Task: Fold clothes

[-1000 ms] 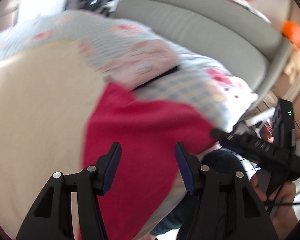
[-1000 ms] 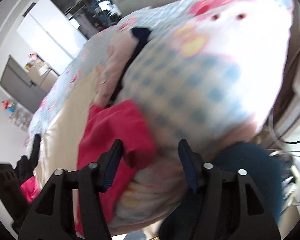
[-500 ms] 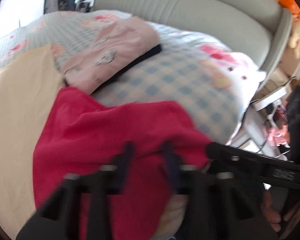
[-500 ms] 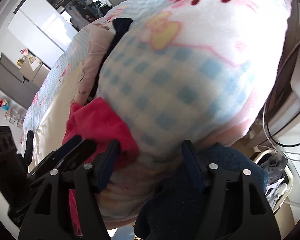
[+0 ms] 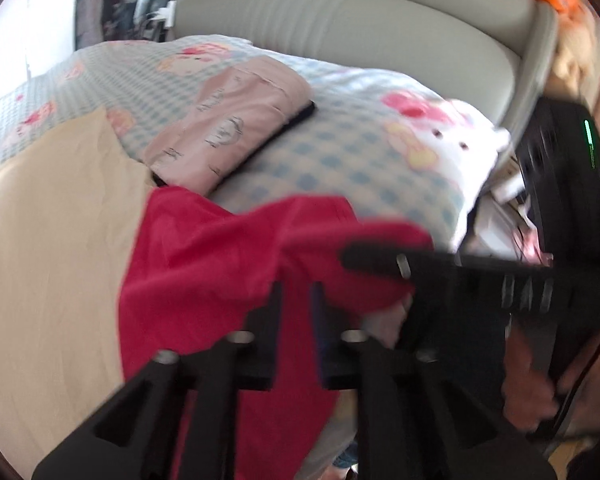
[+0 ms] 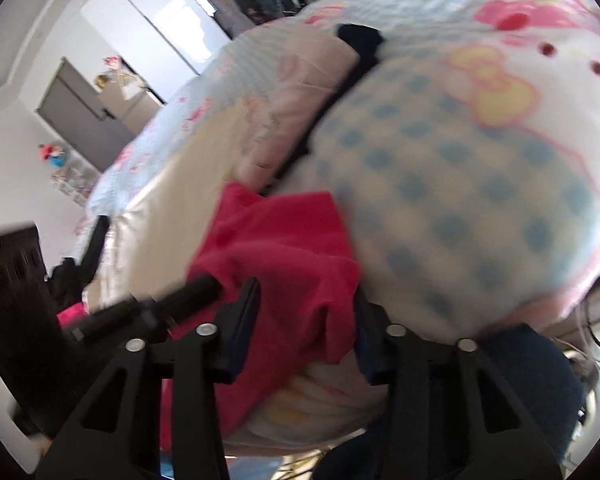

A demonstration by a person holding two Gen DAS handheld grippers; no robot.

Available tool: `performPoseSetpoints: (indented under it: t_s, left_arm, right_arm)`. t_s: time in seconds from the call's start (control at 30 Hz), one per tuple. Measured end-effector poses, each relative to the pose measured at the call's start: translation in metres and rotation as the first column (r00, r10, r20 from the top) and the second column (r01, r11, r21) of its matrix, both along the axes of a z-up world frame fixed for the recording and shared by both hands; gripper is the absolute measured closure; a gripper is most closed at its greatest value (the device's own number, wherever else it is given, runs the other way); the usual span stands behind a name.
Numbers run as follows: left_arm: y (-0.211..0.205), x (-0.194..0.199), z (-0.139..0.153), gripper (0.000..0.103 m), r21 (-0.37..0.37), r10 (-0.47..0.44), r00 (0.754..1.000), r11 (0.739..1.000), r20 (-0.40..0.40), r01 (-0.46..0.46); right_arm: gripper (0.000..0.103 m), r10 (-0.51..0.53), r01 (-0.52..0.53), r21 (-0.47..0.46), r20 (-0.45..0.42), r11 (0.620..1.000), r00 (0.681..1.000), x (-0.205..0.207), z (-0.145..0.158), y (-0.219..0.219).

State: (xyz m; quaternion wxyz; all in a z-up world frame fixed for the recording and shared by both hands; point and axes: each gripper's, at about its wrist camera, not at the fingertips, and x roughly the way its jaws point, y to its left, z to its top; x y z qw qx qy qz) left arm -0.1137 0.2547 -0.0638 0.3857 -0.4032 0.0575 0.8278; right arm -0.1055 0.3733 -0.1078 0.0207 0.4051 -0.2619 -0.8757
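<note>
Both grippers work the near edge of the red garment [image 5: 204,264] on the bed [image 5: 40,240]: the left gripper [image 5: 296,304] is opening its fingers around a fold, the right gripper [image 6: 304,312] is closing on bunched cloth, so next comes a firm pinch and lift.

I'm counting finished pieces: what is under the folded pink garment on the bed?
Under the folded pink garment a dark garment peeks out along its edge, lying on the checked blanket. Most of it is covered; whether more lies beneath cannot be seen.

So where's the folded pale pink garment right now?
In the left wrist view, the folded pale pink garment lies up-centre on the blue checked blanket, atop a dark garment, beyond the red cloth.
</note>
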Motion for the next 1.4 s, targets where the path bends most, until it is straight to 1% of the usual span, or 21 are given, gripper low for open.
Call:
performPoseSetpoints:
  t_s: [0.03, 0.17, 0.23, 0.33, 0.37, 0.4, 0.43, 0.47, 0.53, 0.63, 0.73, 0.8, 0.87, 0.97, 1.1, 1.23, 1.27, 1.3, 1.33, 1.37, 1.4]
  left_arm:
    - [0.001, 0.003, -0.001, 0.038, 0.012, -0.01, 1.0, 1.0, 0.003, 0.01]
    - [0.017, 0.01, 0.004, 0.037, 0.053, -0.041, 0.999, 0.998, -0.019, 0.042]
    - [0.036, 0.01, 0.001, 0.033, 0.017, -0.063, 0.998, 0.998, -0.018, 0.063]
    - [0.064, 0.009, -0.01, 0.034, -0.075, -0.091, 0.996, 0.993, -0.016, 0.089]
    - [0.07, 0.011, -0.012, 0.037, -0.099, -0.095, 0.995, 0.991, -0.035, 0.091]
    - [0.076, 0.012, -0.014, 0.051, -0.123, -0.095, 0.994, 0.989, -0.054, 0.088]
    - [0.08, 0.012, -0.016, 0.072, -0.144, -0.078, 0.995, 0.987, -0.069, 0.068]
    - [0.08, 0.011, -0.016, 0.08, -0.147, -0.059, 0.995, 0.988, -0.075, 0.047]
    - [0.072, 0.005, -0.011, 0.096, -0.09, -0.016, 0.998, 0.996, -0.057, 0.011]
    - [0.046, -0.002, 0.006, 0.096, 0.002, 0.062, 0.997, 0.998, -0.049, -0.062]
    - [0.017, -0.006, 0.024, 0.097, 0.067, 0.127, 0.99, 0.99, -0.061, -0.123]
    - [-0.005, -0.013, 0.034, 0.097, 0.105, 0.17, 0.984, 0.981, -0.05, -0.164]
    - [-0.031, -0.019, 0.041, 0.097, 0.128, 0.231, 0.971, 0.966, -0.054, -0.223]
    - [-0.067, -0.028, 0.046, 0.097, 0.155, 0.31, 0.949, 0.941, -0.049, -0.3]
    - [-0.127, -0.043, 0.036, 0.097, 0.202, 0.433, 0.9, 0.879, 0.039, -0.432]
    - [-0.176, -0.068, -0.015, 0.093, 0.134, 0.511, 0.825, 0.824, 0.242, -0.55]
    - [-0.184, -0.069, -0.026, 0.09, 0.14, 0.506, 0.813, 0.817, 0.287, -0.559]
    - [-0.189, -0.068, -0.034, 0.078, 0.152, 0.496, 0.808, 0.815, 0.32, -0.56]
    - [-0.193, -0.067, -0.041, 0.055, 0.16, 0.486, 0.803, 0.813, 0.345, -0.56]
    - [-0.193, -0.063, -0.045, 0.047, 0.158, 0.484, 0.807, 0.816, 0.338, -0.556]
    - [-0.194, -0.06, -0.048, 0.043, 0.155, 0.483, 0.81, 0.819, 0.332, -0.552]
  right_arm:
    - [0.063, 0.001, -0.001, 0.003, -0.008, 1.0, 1.0, 0.0, 0.004, -0.001]
    - [0.061, -0.022, 0.022, 0.014, -0.014, 1.0, 1.0, -0.003, 0.013, 0.001]
    - [0.055, -0.051, 0.051, 0.012, -0.004, 0.999, 0.999, 0.004, 0.014, 0.008]
    - [0.052, -0.073, 0.074, -0.017, 0.012, 0.997, 0.997, 0.013, 0.015, 0.018]
    - [0.052, -0.059, 0.059, -0.043, 0.012, 0.997, 0.998, 0.021, 0.014, 0.025]
    - [0.052, -0.051, 0.052, -0.055, 0.013, 0.997, 0.999, 0.026, 0.014, 0.03]
    - [0.052, -0.05, 0.051, -0.043, 0.02, 0.998, 0.999, 0.027, 0.014, 0.031]
    - [0.052, -0.051, 0.051, -0.022, 0.03, 0.998, 0.998, 0.027, 0.014, 0.03]
    - [0.052, -0.051, 0.05, 0.009, 0.044, 0.999, 0.998, 0.027, 0.014, 0.03]
    - [0.05, -0.043, 0.042, 0.025, 0.04, 0.999, 0.998, 0.025, 0.018, 0.024]
    - [0.043, -0.02, 0.02, 0.018, 0.019, 1.0, 1.0, 0.022, 0.025, 0.017]
    - [0.043, 0.003, -0.004, 0.048, 0.023, 0.999, 1.0, 0.015, 0.029, 0.007]
    - [0.043, 0.033, -0.034, 0.083, 0.012, 0.996, 0.999, 0.01, 0.035, -0.007]
    - [0.043, 0.088, -0.089, 0.096, 0.013, 0.991, 0.996, -0.001, 0.039, -0.029]
    - [0.043, 0.133, -0.138, 0.12, 0.047, 0.983, 0.99, -0.015, 0.031, -0.052]
    - [0.042, 0.169, -0.177, 0.08, 0.088, 0.981, 0.982, -0.027, 0.01, -0.072]
    - [0.042, 0.187, -0.194, 0.072, 0.103, 0.978, 0.977, -0.029, 0.003, -0.08]
    - [0.042, 0.202, -0.211, 0.065, 0.114, 0.975, 0.973, -0.031, -0.002, -0.087]
    - [0.042, 0.216, -0.224, 0.059, 0.123, 0.973, 0.969, -0.031, -0.007, -0.093]
    - [0.042, 0.23, -0.238, 0.045, 0.128, 0.97, 0.965, -0.03, -0.013, -0.101]
    - [0.042, 0.239, -0.245, 0.035, 0.13, 0.969, 0.962, -0.028, -0.017, -0.107]
